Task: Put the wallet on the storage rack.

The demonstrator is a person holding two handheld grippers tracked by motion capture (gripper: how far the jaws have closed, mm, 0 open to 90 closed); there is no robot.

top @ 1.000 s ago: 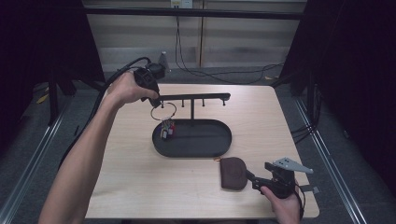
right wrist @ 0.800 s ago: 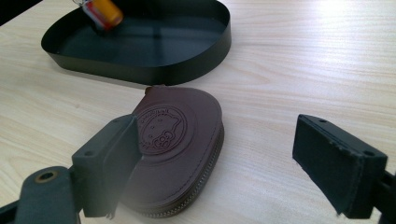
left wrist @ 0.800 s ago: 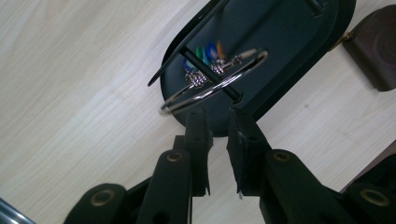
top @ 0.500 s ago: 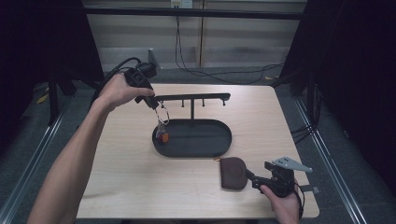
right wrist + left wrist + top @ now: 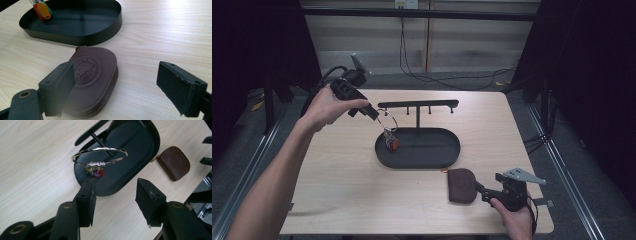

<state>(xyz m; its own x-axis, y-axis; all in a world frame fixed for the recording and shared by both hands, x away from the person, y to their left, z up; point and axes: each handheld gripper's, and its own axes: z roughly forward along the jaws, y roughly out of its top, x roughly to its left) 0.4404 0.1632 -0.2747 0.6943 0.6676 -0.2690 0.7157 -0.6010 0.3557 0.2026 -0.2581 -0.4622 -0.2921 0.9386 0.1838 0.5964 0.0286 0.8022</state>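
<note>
Overhead, the left gripper sits by the rack's left end, where the key ring hangs over the tray. Left gripper view: jaws just opened, ring free ahead; light, stiff, slippery, best pinched on the wire. Right gripper view: jaws apart around the soft pouch near the bench's front edge.

Both grippers matte black: left gripper, right gripper, flat rectangular pads with small screw holes. Brass-ringed pivot screws behind the jaws. Grey three-cornered plate atop each, black cable trailing.
</note>
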